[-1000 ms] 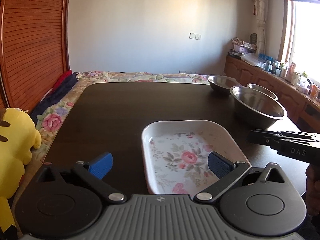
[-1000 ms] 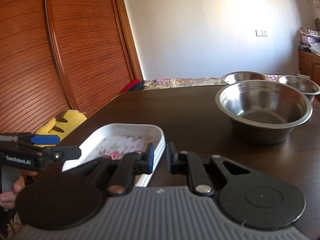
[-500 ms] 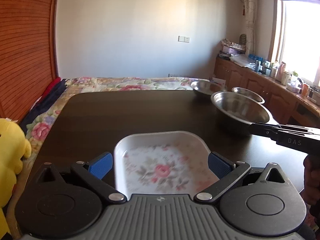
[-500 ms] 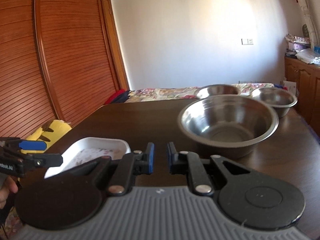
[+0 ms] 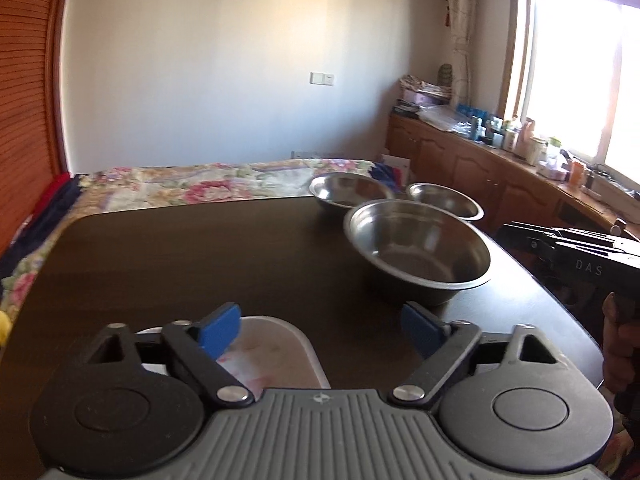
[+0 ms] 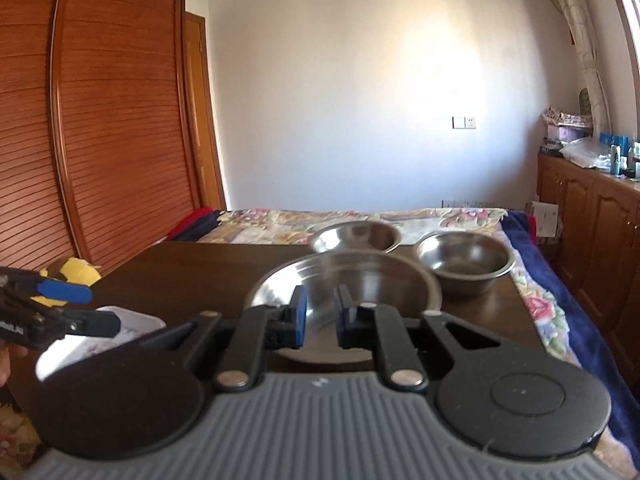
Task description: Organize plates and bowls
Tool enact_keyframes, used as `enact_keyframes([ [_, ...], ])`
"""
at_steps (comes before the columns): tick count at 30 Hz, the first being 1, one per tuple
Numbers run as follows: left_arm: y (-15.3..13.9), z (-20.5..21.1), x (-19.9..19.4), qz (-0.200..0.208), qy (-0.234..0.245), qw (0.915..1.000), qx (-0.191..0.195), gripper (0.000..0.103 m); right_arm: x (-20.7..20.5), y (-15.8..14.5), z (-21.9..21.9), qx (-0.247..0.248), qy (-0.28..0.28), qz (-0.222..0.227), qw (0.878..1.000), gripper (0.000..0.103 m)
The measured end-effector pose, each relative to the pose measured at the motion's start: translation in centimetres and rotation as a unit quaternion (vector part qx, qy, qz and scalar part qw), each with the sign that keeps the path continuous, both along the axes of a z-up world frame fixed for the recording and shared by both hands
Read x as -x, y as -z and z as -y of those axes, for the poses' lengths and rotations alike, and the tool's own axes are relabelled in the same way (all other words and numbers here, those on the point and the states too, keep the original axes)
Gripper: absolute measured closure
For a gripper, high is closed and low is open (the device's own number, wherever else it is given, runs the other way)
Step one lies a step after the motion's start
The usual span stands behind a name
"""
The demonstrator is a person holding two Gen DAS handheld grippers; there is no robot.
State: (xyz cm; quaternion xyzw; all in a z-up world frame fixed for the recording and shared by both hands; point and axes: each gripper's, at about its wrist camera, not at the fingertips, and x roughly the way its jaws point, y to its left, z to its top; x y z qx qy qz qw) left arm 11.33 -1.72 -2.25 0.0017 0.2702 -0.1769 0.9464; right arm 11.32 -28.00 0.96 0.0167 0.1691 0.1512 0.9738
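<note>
Two grippers are what we are holding over the dark table (image 5: 168, 256), and both are sliding away from the flowered dish toward the steel bowls. Nearest to us, at the lower centre of the left wrist view, the left gripper (image 5: 320, 326) is closing its jaws from full spread, though nothing is sitting between the blue pads (image 5: 219, 326) yet. A second ago the white flowered dish (image 5: 280, 354) was filling the middle of that view; now it is slipping under the lower left, mostly hidden behind the gripper body. In the right wrist view the right gripper (image 6: 322, 316) is keeping its jaws nearly together, pinching nothing, and the same dish (image 6: 132, 326) is showing only as a sliver at the lower left.

Further out, the large steel bowl (image 5: 418, 254) is growing bigger in both views; in the right wrist view it now sits straight behind the closed fingertips. Beyond it, near the far edge of the table, the two smaller bowls are resting side by side: one (image 5: 348, 190) toward the centre, the other (image 5: 444, 200) to its right.

We are reading this shift as leaving the dish where it lies and turning to the bowls, most likely to nest them. The right gripper would need to spread before taking a rim.
</note>
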Motion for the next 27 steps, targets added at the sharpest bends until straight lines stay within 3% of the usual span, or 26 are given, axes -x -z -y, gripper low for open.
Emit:
enact_keyframes([
  [3,0.1,1.7,-0.8,0.005,0.007,0.9999,-0.006,0.021,-0.7,0.3,1.2,0.004,0.000,0.001,1.000,0.071],
  [8,0.3,4.1,-2.4,0.013,0.007,0.9998,-0.014,0.029,-2.6,1.0,2.7,0.010,0.001,-0.006,1.000,0.067],
  [10,0.4,5.0,-3.1,0.014,0.005,0.9997,-0.022,0.029,-3.4,1.2,3.3,0.008,0.002,-0.009,1.000,0.058],
  [19,0.8,7.3,-6.4,0.019,-0.008,0.9993,-0.032,0.033,-7.0,2.6,4.5,0.006,-0.003,-0.030,1.000,0.057],
  [27,1.8,8.2,-8.5,0.000,-0.008,0.9992,-0.038,0.039,-8.6,3.5,4.9,0.000,-0.011,-0.046,0.999,0.057],
])
